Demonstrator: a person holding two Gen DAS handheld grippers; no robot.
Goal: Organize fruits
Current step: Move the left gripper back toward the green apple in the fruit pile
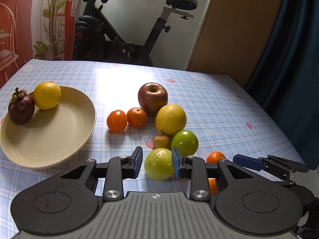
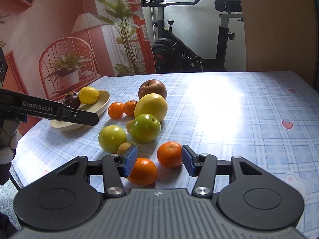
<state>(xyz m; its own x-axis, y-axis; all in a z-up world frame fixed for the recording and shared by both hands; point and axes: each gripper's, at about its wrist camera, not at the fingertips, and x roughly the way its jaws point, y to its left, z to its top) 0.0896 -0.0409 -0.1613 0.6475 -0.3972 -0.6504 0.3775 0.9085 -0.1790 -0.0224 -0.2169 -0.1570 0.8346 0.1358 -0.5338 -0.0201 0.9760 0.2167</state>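
While the fruits lie loose on the checked tablecloth (image 1: 209,107), the pale green apple (image 1: 159,164) sits between the left gripper's (image 1: 157,163) parted pads, untouched as far as shows. Two oranges (image 2: 169,157) lie between the right gripper's (image 2: 159,163) parted pads (contact unclear). Farther left, the cream plate (image 1: 59,139) holds a lemon (image 1: 47,95) and mangosteen (image 1: 21,108).

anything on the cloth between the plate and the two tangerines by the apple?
No. In the left wrist view, only bare checked cloth lies between the plate and the nearer tangerine.
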